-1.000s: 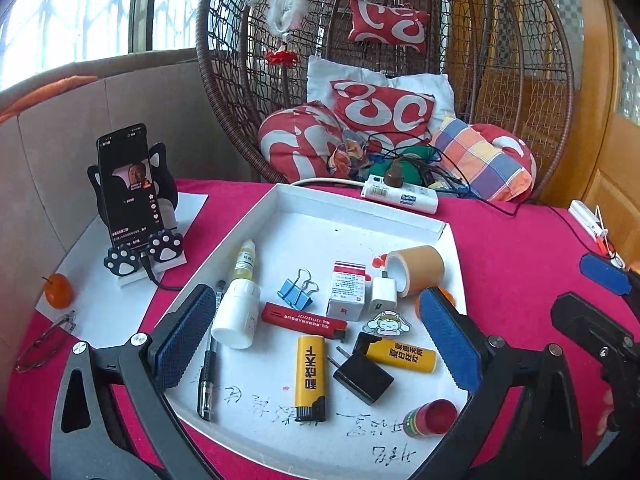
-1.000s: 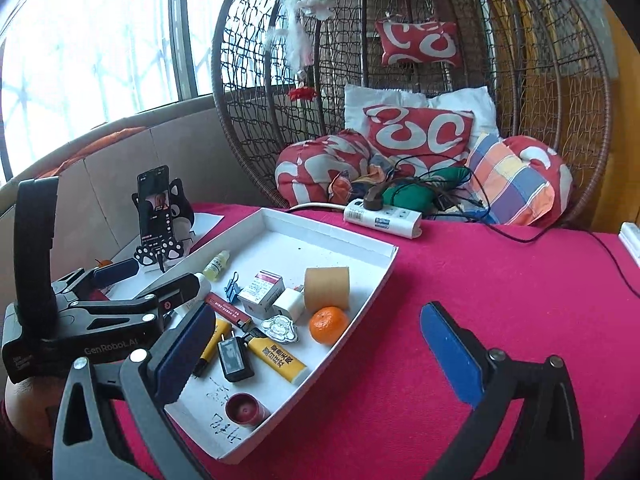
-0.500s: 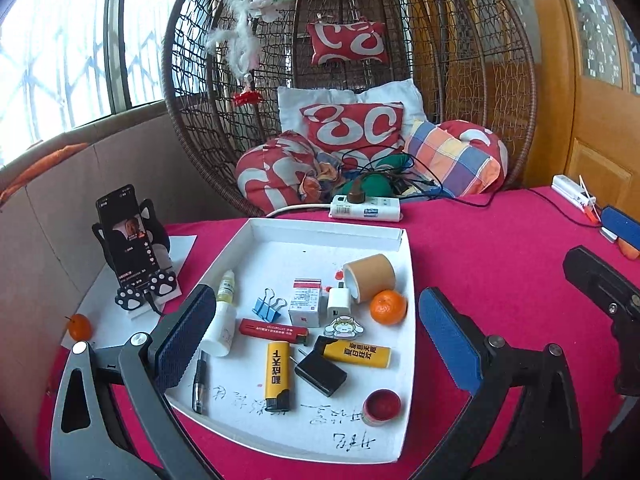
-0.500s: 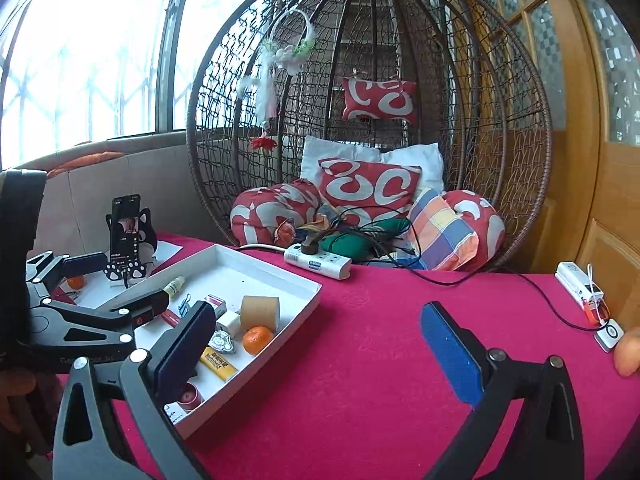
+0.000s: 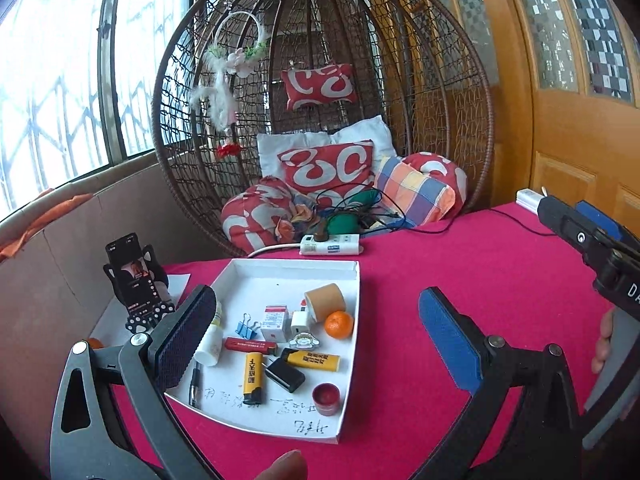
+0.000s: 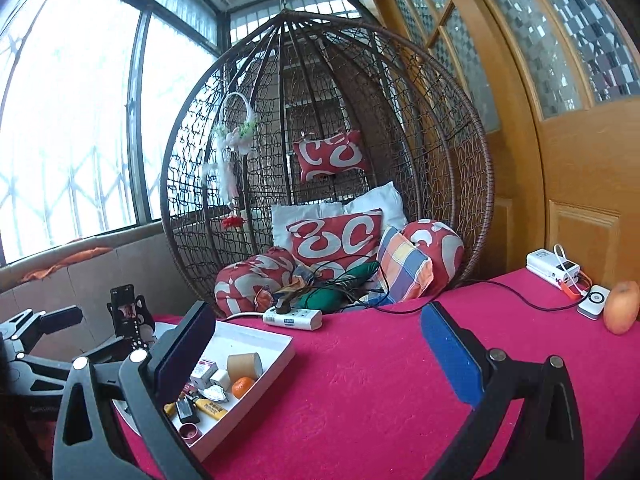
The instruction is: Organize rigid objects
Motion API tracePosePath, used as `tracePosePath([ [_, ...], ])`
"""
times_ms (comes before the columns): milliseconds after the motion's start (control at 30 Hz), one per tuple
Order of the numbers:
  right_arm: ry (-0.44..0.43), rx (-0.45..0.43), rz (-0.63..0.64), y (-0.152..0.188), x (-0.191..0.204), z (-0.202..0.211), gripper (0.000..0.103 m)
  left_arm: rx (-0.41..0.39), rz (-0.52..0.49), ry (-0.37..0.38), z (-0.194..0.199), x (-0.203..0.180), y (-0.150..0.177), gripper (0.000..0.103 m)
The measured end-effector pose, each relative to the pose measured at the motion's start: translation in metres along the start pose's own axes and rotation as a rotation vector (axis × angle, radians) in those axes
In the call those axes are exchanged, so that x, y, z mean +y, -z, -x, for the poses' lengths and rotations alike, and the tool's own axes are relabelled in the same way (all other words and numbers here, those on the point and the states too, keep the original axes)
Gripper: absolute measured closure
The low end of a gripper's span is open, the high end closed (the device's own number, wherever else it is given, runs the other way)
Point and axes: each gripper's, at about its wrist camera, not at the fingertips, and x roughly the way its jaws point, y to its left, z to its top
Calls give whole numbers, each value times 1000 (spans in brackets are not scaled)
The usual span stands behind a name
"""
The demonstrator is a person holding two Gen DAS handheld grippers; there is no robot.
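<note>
Left gripper point(image 5: 316, 338) and right gripper point(image 6: 316, 354) both spread wide, empty; shallow white cardboard tray point(image 5: 256, 270) of small items on magenta tablecloth point(image 5: 460, 280); white power strip point(image 5: 330, 245) behind it.

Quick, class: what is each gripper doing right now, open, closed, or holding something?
Left gripper: open, holding nothing, above the white tray.
Right gripper: open, holding nothing, over the red tablecloth.
</note>
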Motion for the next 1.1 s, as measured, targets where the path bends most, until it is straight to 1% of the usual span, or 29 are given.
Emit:
tracePosePath([
  [133,-9,5,-20,0,-1,11,0,56,15,40,6,-1,7,0],
  [233,-19,32,-10,4,1,18,0,130,46,65,3,2,11,0],
  [267,-26,41,-12,5,2,19,0,145,54,68,2,2,13,0],
  [367,-43,70,-37,11,-1,22,0,169,50,44,1,1,16,0],
  [533,-18,117,-65,17,-6,17,0,181,89,18,-1,9,17,0],
  [733,-10,120,-72,18,-8,20,0,215,141,-25,-7,21,20,1],
  [900,-10,134,-69,20,-9,19,0,232,160,-28,-9,24,23,1],
  [1100,-10,150,-62,23,-8,17,0,228,164,-36,-8,25,24,1],
])
